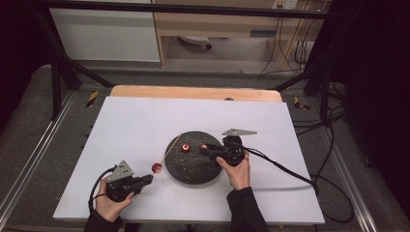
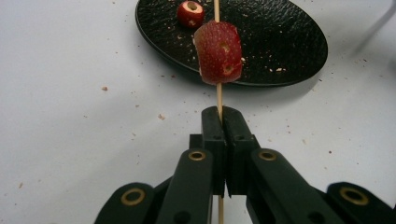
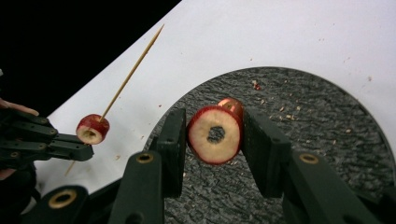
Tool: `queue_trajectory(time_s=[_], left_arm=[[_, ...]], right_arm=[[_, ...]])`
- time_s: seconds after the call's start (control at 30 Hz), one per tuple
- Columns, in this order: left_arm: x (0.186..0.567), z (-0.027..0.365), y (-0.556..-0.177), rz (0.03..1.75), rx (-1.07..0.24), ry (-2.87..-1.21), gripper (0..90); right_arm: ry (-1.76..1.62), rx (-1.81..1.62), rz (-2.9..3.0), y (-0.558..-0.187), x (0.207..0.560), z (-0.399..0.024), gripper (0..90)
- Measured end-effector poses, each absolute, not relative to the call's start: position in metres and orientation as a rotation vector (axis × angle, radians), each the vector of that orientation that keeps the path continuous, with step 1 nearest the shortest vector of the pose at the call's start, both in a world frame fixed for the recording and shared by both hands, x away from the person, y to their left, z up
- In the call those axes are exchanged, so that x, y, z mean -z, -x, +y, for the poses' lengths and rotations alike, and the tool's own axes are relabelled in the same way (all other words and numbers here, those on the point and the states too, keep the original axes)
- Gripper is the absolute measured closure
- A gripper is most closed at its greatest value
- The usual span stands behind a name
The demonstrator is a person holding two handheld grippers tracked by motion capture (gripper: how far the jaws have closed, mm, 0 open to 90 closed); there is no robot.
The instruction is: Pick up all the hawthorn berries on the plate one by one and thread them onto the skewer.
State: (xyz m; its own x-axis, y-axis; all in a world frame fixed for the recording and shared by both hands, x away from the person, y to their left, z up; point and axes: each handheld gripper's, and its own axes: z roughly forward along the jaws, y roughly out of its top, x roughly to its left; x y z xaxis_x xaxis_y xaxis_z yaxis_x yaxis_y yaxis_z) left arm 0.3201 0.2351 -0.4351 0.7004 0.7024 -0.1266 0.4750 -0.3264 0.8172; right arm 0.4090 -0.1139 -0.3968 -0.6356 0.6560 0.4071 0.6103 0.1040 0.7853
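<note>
While L hand-held gripper (image 2: 219,116) pinches skewer (image 2: 217,95), R hand-held gripper (image 3: 212,135) level, clamping fruit slice (image 3: 215,135)

1. Plate (image 1: 193,166) rests on the surface (image 1: 135,130), centre.
2. One fruit slice (image 1: 185,148) lies on the plate.
3. Skewer (image 1: 167,153) with threaded slice (image 1: 156,167) extends left of plate, tip over its rim.

Red fruit slice (image 3: 215,135) with cream cut face and dark cored hole, red speckled piece (image 2: 218,52) on pale wooden skewer (image 3: 133,70), black pebbled plate (image 3: 322,121), white table (image 1: 140,125), black grippers (image 2: 223,135)
</note>
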Motion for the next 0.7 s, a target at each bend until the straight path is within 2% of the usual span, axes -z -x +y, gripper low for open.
queue_trajectory(time_s=[0.7], left_arm=[[0.432,0.213,-0.319,0.906,-0.345,-1.964,88.3]], right_arm=[[-1.413,-1.885,2.005,-0.394,0.416,-0.124,61.6]])
